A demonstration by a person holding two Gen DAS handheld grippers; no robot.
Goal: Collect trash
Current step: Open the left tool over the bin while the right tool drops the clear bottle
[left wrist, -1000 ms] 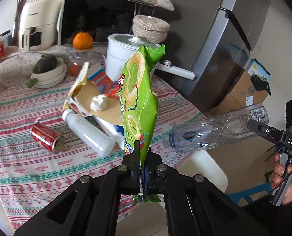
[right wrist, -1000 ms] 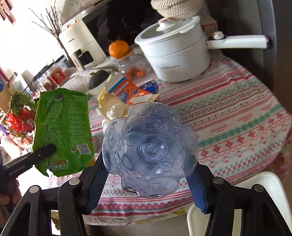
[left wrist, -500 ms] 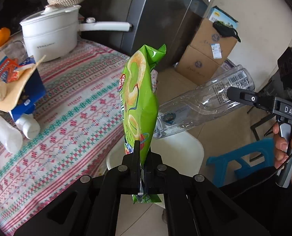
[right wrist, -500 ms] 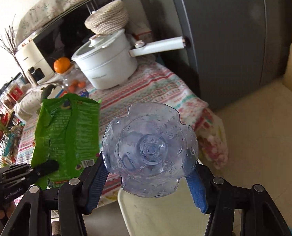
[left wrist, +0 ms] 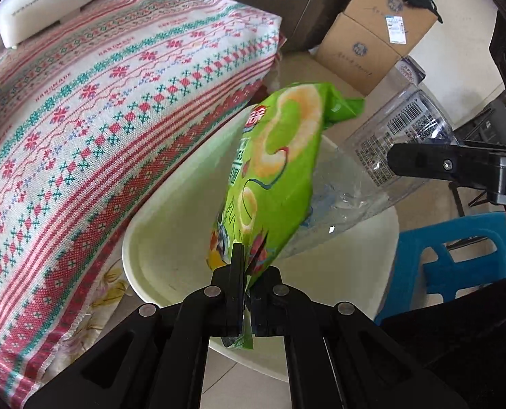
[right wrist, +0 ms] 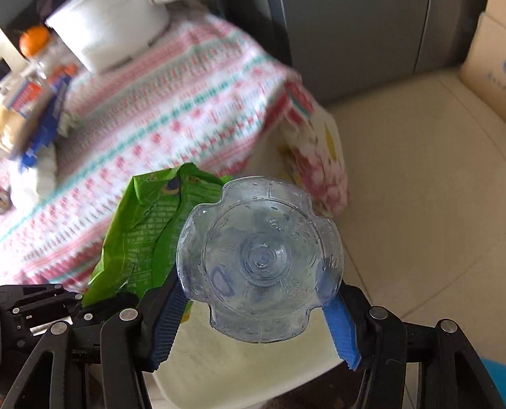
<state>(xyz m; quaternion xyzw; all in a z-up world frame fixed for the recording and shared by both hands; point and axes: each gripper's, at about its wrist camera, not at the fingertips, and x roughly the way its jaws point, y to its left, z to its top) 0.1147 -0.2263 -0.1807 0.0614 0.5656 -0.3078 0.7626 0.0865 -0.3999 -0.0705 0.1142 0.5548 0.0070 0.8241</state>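
Both pieces of trash hang over the mouth of a white bin (left wrist: 157, 238) that stands on the floor just beside the draped edge of the tabletop (left wrist: 116, 78). The left gripper (left wrist: 247, 293) has its fingers clamped on the bottom seam of a green snack bag (left wrist: 280, 170), which rises up and away from the fingers with its long axis tilted slightly right, its body over the bin's opening. The right gripper (right wrist: 253, 310) has its blue-padded fingers (right wrist: 166, 317) pressed against the sides of a clear plastic bottle (right wrist: 259, 259) near its base; the bottle runs forward from the fingers, its neck end slanting down toward the bin and passing behind the bag. Whether bag and bottle touch cannot be told. The two grippers sit close together, and the drop looks to turn on each item being above the rim rather than the floor. A second earlier both items were held above the cluttered tabletop; since then the view has swung away from the pot and wrappers to the bin below.
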